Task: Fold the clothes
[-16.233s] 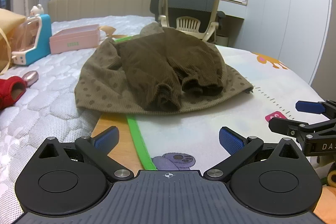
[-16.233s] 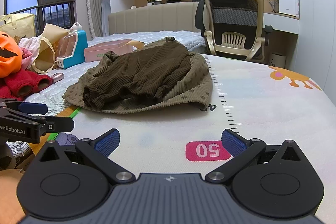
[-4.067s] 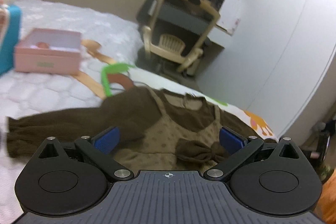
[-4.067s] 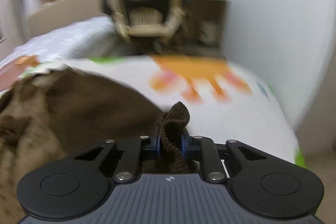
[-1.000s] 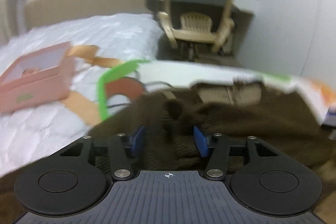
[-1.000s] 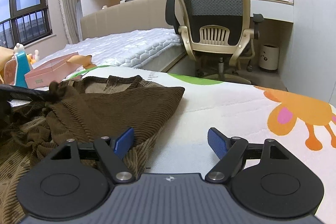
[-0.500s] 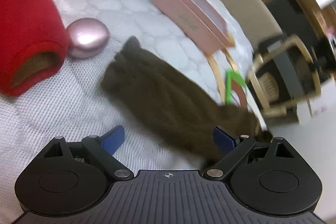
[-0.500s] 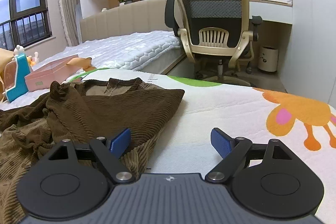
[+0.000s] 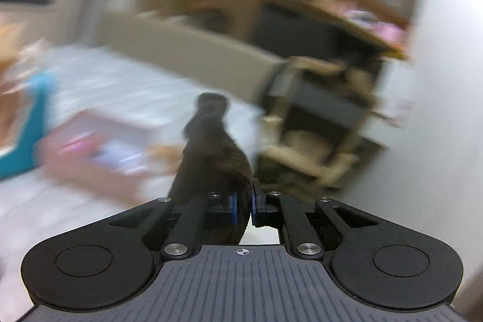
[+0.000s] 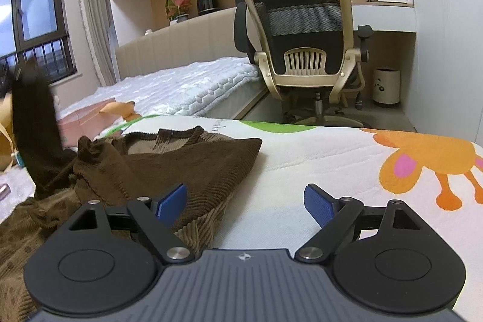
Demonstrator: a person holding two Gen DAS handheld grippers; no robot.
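My left gripper [image 9: 244,207] has its jaws squeezed tight on a dark brown sleeve [image 9: 212,153], and the sleeve sticks up in the air. That picture is very blurry. I think the pink shape is a pink box [image 9: 99,153], but I cannot see what is in it or read any words. My right gripper [image 10: 244,202] has its jaws wide apart, holding nothing. The brown dress [image 10: 169,168] lies on the play mat [image 10: 347,168], just by my right gripper's left finger. An office chair [image 10: 305,50] stands behind the mat.
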